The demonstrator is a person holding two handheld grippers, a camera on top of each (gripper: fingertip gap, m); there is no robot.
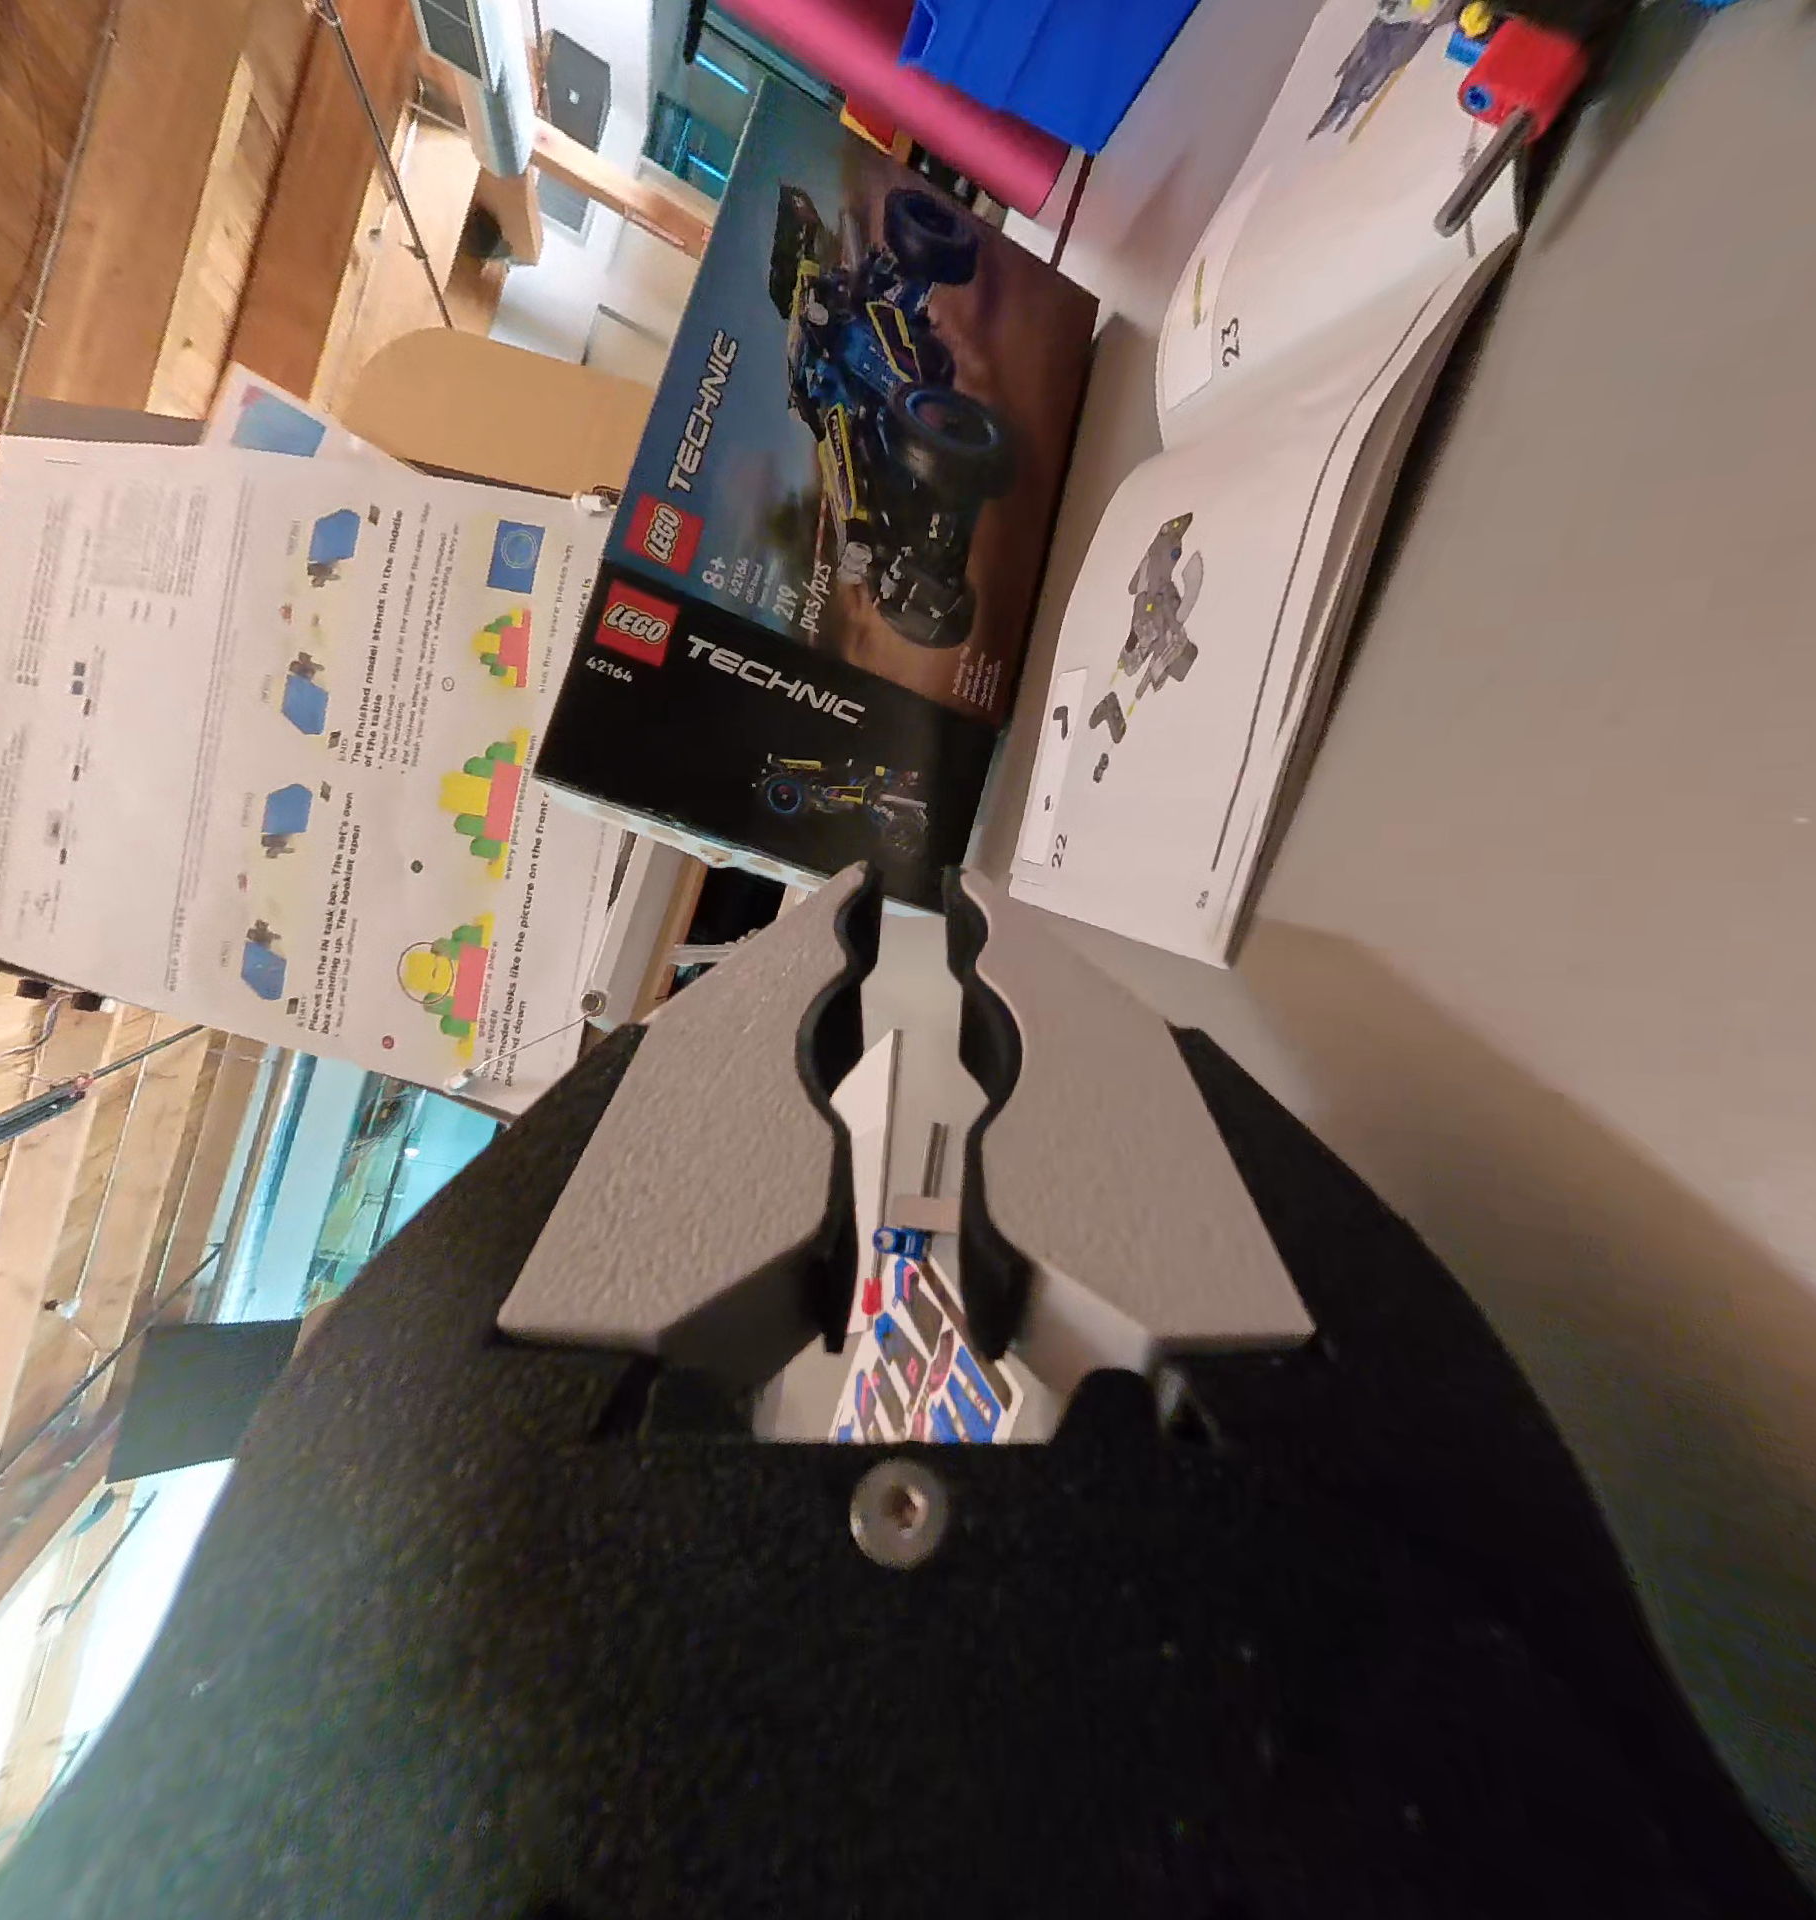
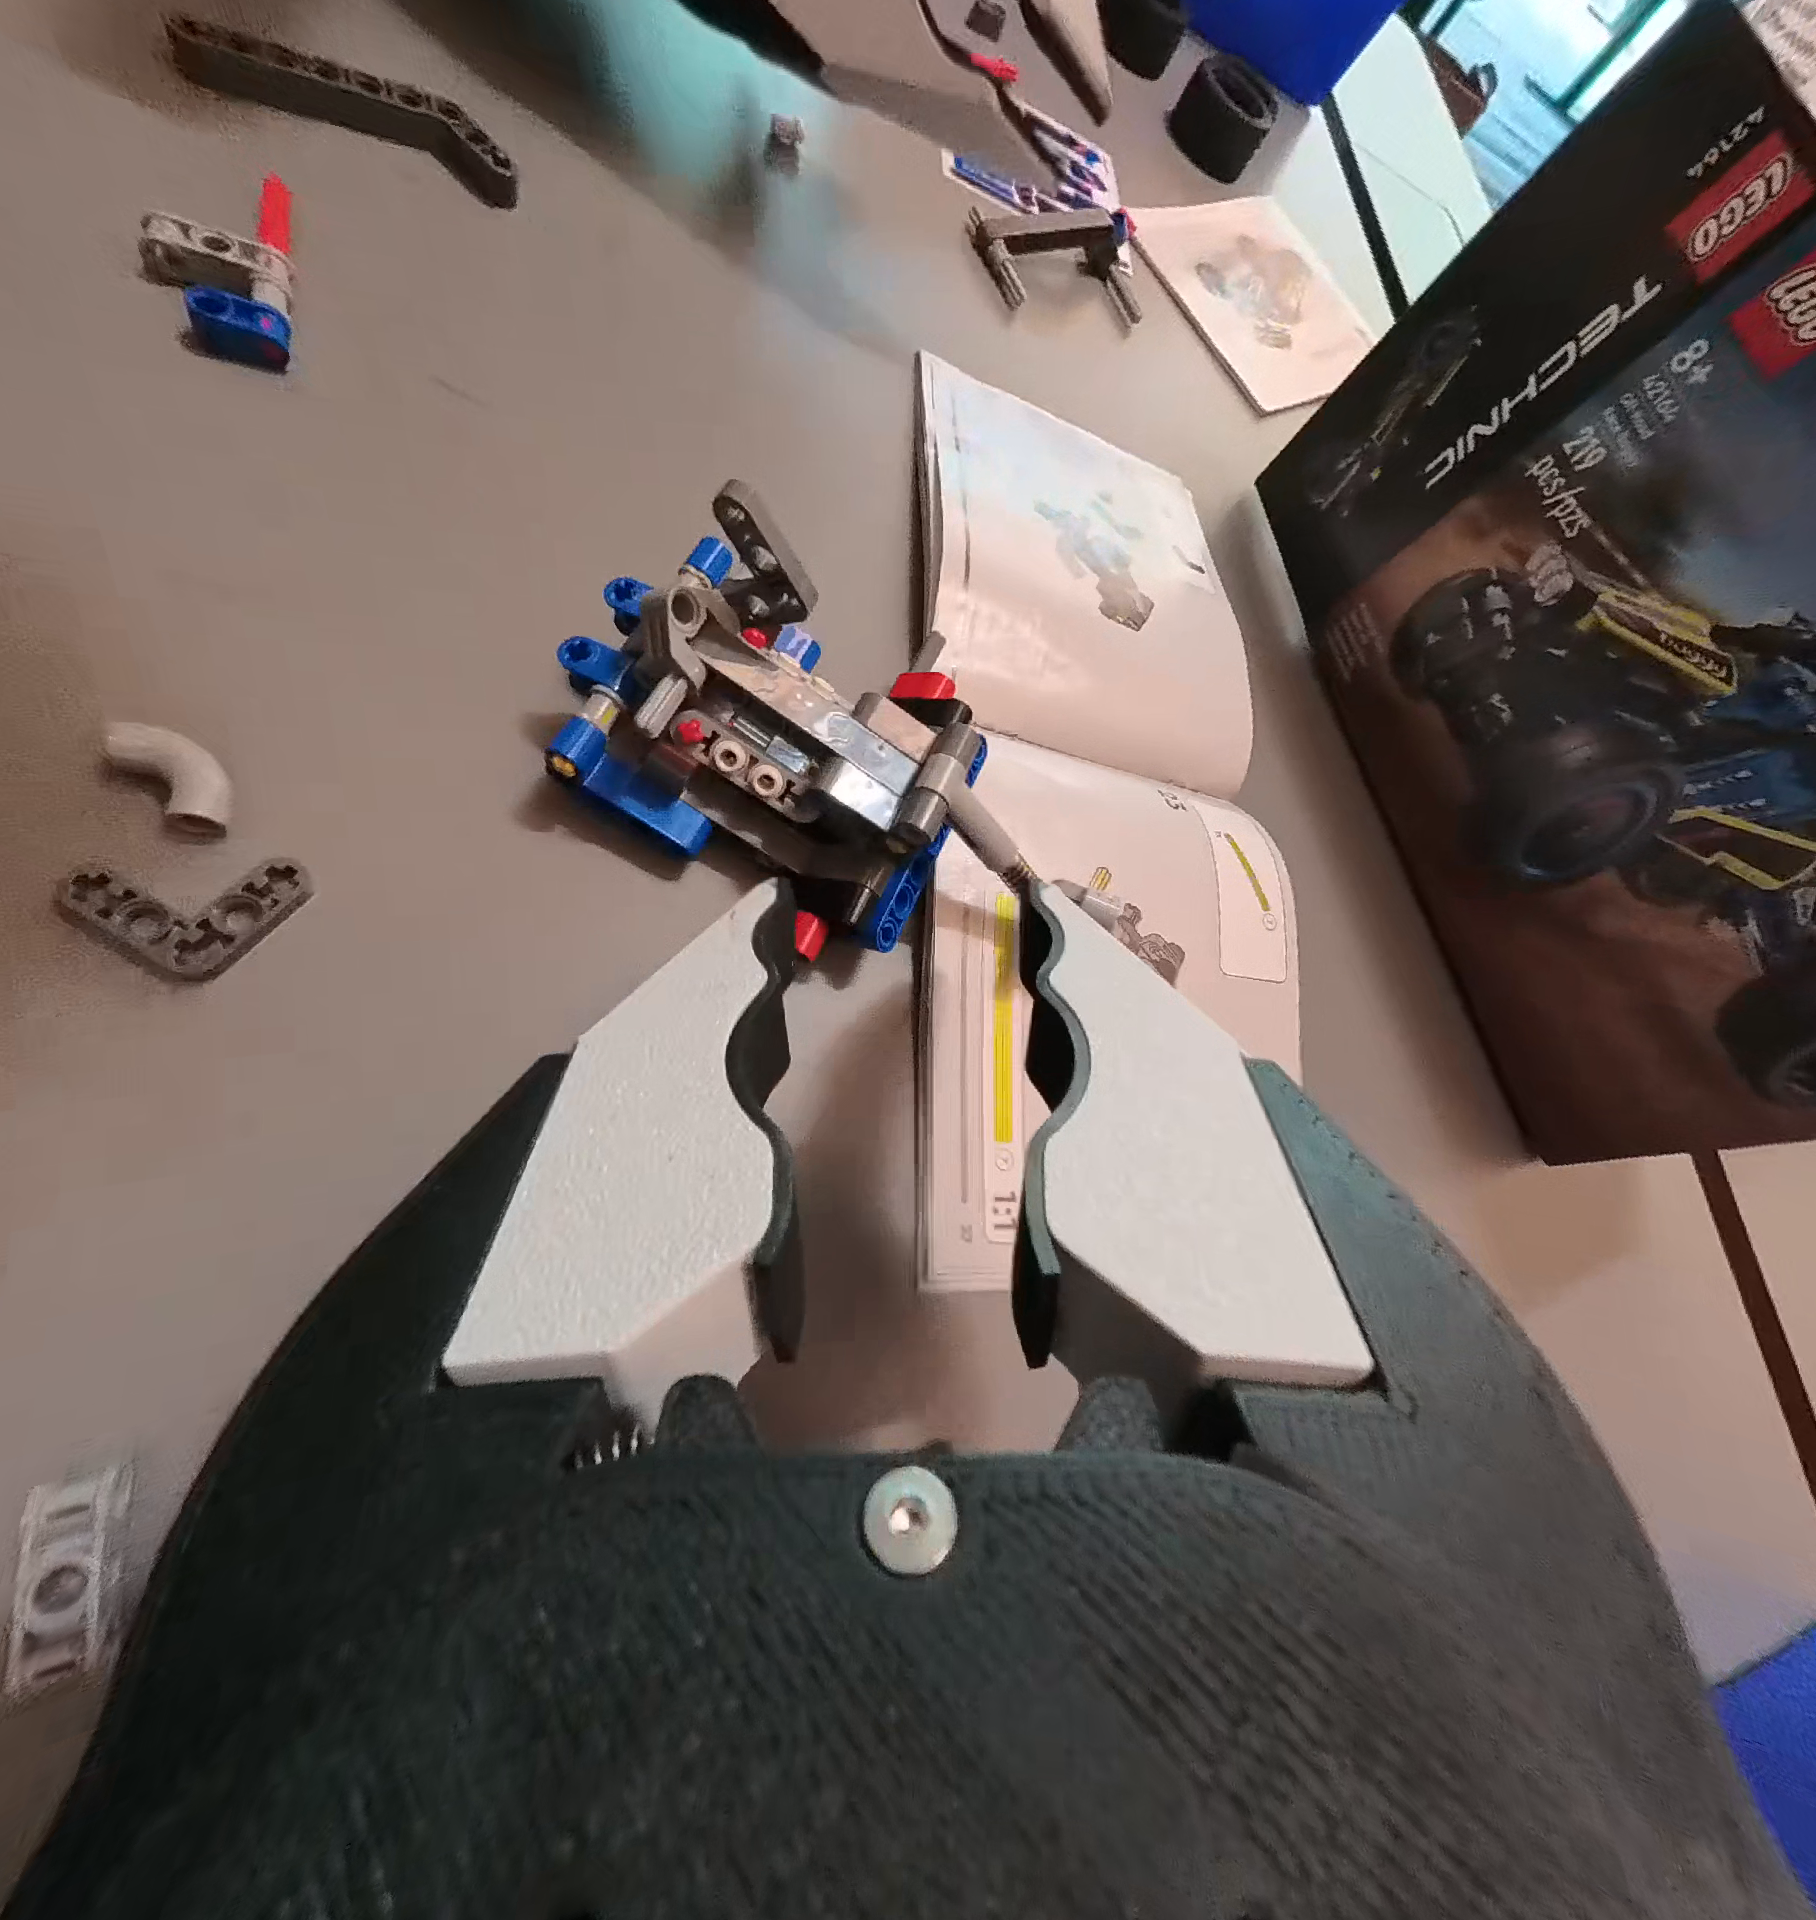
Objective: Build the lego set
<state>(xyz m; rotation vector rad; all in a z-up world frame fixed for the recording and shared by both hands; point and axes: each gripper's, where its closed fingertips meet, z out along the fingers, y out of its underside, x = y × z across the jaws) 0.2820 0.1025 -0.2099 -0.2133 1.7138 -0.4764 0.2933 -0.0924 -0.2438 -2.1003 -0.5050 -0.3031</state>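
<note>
My right gripper (image 2: 909,904) is open and holds nothing. A half-built blue, grey and black brick model (image 2: 758,727) lies on the grey table (image 2: 468,520) just ahead of it. The model's blue end with a red pin (image 2: 808,933) is beside the left fingertip (image 2: 769,914). Its grey axle (image 2: 987,831) points at the right fingertip (image 2: 1049,925). Neither pad presses on the model. My left gripper (image 1: 909,894) is tilted above the table with its jaws a narrow gap apart and nothing between them. It faces the set's box (image 1: 831,520) and the open booklet (image 1: 1247,623).
The open booklet (image 2: 1091,623) and the box (image 2: 1610,675) lie to the right of the model. Loose parts lie to the left: a long bent beam (image 2: 343,104), a small grey, blue and red piece (image 2: 229,281), an elbow tube (image 2: 171,779) and an L beam (image 2: 182,914). Black tyres (image 2: 1226,114) stand at the back. Left tips to right tips: about 20 cm.
</note>
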